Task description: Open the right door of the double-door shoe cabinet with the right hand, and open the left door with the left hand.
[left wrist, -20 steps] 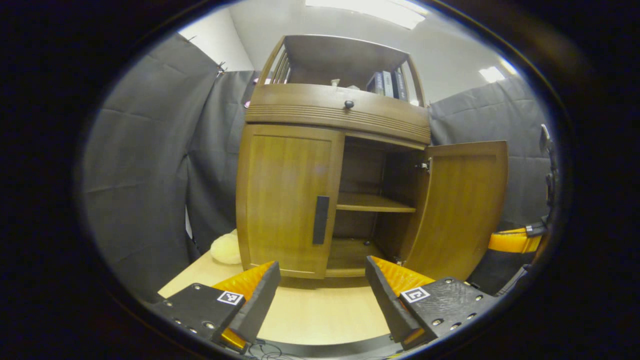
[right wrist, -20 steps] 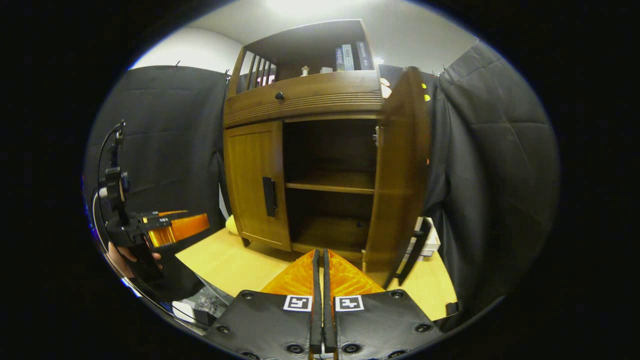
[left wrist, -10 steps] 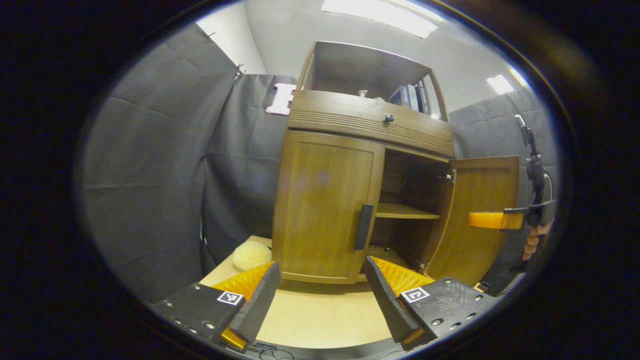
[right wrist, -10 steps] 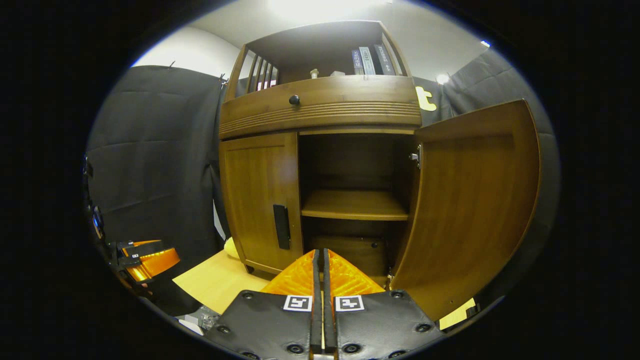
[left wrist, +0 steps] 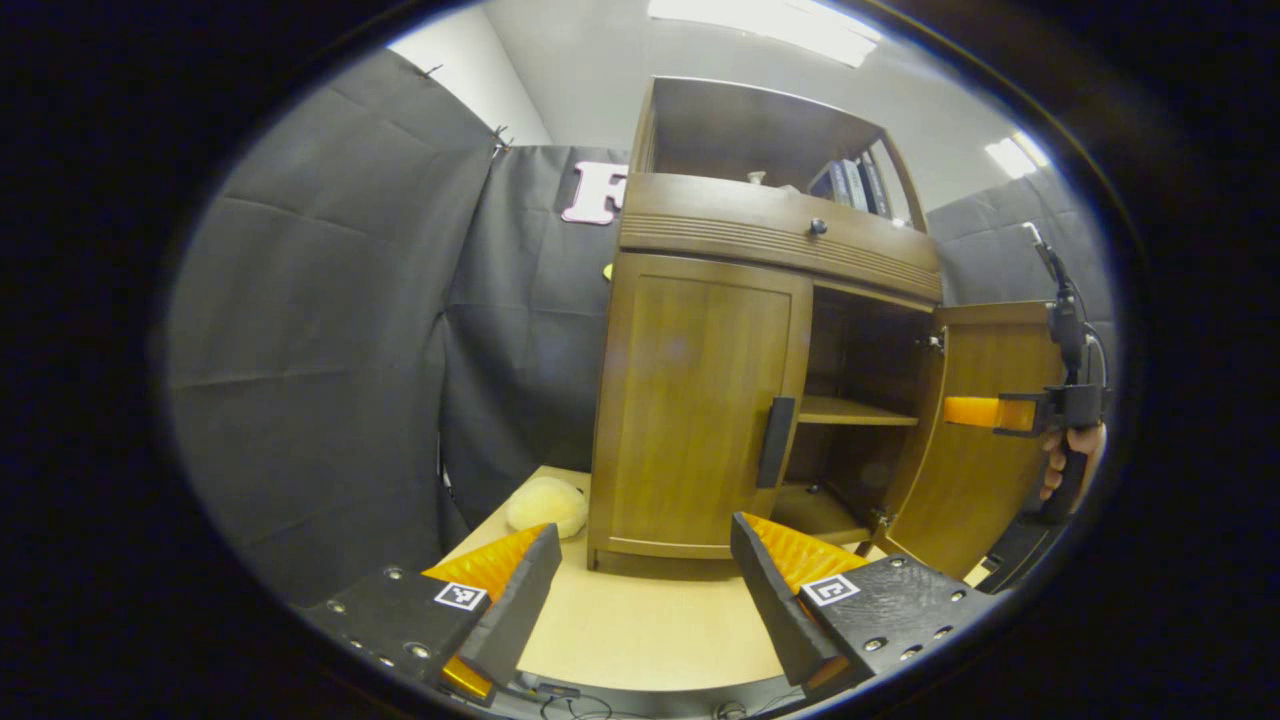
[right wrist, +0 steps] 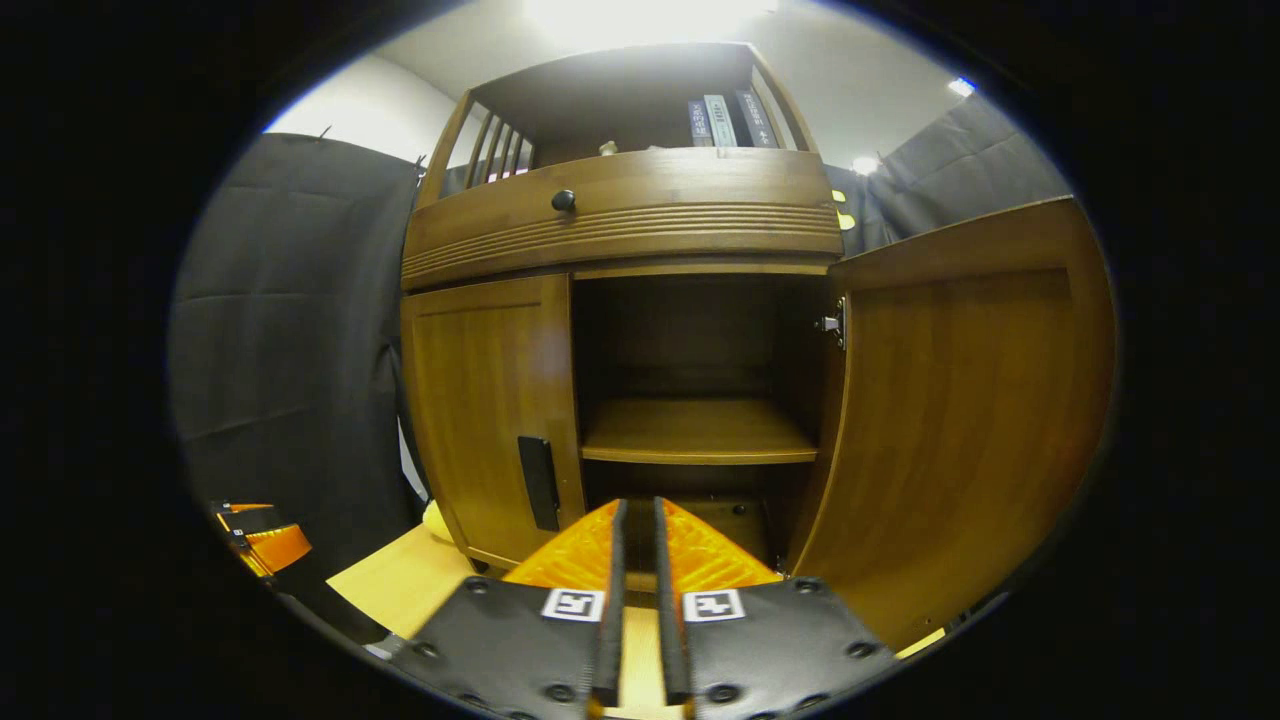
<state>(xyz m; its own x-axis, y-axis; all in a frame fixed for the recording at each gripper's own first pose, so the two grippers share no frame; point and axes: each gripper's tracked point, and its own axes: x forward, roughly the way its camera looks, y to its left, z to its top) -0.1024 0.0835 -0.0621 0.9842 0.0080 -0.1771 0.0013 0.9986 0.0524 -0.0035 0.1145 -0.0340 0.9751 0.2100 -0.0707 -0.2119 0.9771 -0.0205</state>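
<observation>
The wooden shoe cabinet [left wrist: 770,230] stands on a light table. Its left door [left wrist: 700,400] is closed, with a dark vertical handle [left wrist: 777,443] at its inner edge. The right door [left wrist: 985,440] stands swung wide open, showing a bare inner shelf [right wrist: 695,430]. My left gripper [left wrist: 640,540] is open and empty, a short way in front of the left door and touching nothing. My right gripper [right wrist: 637,512] points into the open compartment with its fingers parted by a narrow gap and nothing between them. In the left gripper view it hangs beside the open door, held by a hand [left wrist: 1060,470].
A cream plush lump [left wrist: 545,505] lies on the table [left wrist: 640,630] left of the cabinet. A drawer with a round knob [right wrist: 563,200] sits above the doors, and books [right wrist: 720,120] stand on the top shelf. Black cloth walls close in on both sides.
The right door has swung from edge-on to wide open and the right gripper's fingers have parted slightly. The left gripper has shifted left, so the cabinet sits further right in its view.
</observation>
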